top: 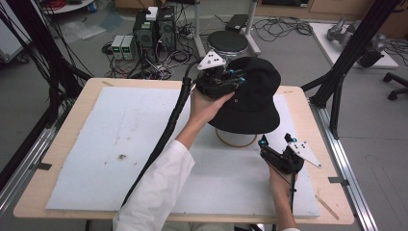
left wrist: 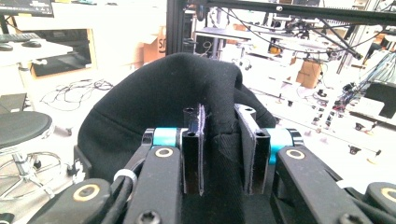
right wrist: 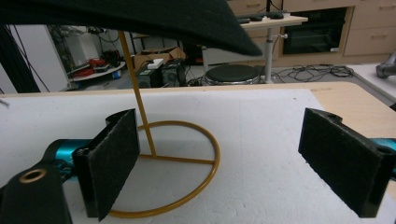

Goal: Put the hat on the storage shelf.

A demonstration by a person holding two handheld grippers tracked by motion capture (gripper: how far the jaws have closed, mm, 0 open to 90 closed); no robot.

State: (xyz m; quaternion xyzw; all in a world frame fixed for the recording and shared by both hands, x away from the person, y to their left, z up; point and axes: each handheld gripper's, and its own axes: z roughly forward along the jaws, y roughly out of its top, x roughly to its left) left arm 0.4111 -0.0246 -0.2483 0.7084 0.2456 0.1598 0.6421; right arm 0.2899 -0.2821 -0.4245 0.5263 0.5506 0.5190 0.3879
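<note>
Hat: black fabric bucket hat (top: 250, 98), soft, round-brimmed, crown up, atop yellow wire stand (right wrist: 161, 158).
Left tool (left wrist: 219, 154): pinching the crown fabric.
Right tool (right wrist: 233, 163): open, empty.

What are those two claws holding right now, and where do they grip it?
The left gripper has a fold of the black hat's crown between its fingers. The right gripper is open and holds nothing.

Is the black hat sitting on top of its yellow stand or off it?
On it. The black bucket hat sits over the yellow wire stand, whose ring base rests on the white mat. The left gripper has hat cloth between its jaws.
</note>
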